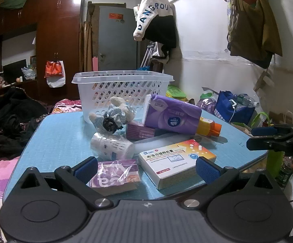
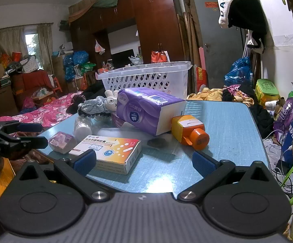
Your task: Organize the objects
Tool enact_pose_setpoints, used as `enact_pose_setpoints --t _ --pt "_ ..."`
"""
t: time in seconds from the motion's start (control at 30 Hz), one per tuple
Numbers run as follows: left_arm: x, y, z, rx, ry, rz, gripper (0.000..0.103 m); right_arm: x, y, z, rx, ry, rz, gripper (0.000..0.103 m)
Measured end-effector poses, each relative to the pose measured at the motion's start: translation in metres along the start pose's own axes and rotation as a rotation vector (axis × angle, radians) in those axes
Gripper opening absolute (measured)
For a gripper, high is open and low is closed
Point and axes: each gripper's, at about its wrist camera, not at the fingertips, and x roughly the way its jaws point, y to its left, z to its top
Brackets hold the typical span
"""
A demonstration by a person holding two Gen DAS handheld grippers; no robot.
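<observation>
A white plastic basket (image 1: 124,87) (image 2: 146,79) stands at the far side of the blue table (image 1: 61,137) (image 2: 227,125). In front of it lie a purple tissue pack (image 1: 172,115) (image 2: 148,109), an orange bottle (image 1: 209,126) (image 2: 189,130), a white and orange medicine box (image 1: 176,162) (image 2: 110,151), a small purple packet (image 1: 116,176) (image 2: 62,141), a white wrapped roll (image 1: 112,145), a scrunchie and a plush toy (image 1: 112,115). My left gripper (image 1: 146,171) is open, at the packet and box. My right gripper (image 2: 144,161) is open, at the near table edge beside the box.
A bed with pink bedding (image 2: 45,113) and dark clothes (image 1: 10,119) lies left of the table. Bags (image 2: 292,117) and cables crowd the floor on the right. Wardrobes (image 2: 150,24) and a grey door (image 1: 118,40) stand behind.
</observation>
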Motion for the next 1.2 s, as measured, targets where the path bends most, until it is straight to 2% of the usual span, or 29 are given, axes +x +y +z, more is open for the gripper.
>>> enact_pose_setpoints --t 1.2 --pt "-0.0019 0.0012 0.0013 -0.008 -0.008 0.020 0.103 0.0028 -0.0034 -0.0023 0.012 0.013 -0.001 0.103"
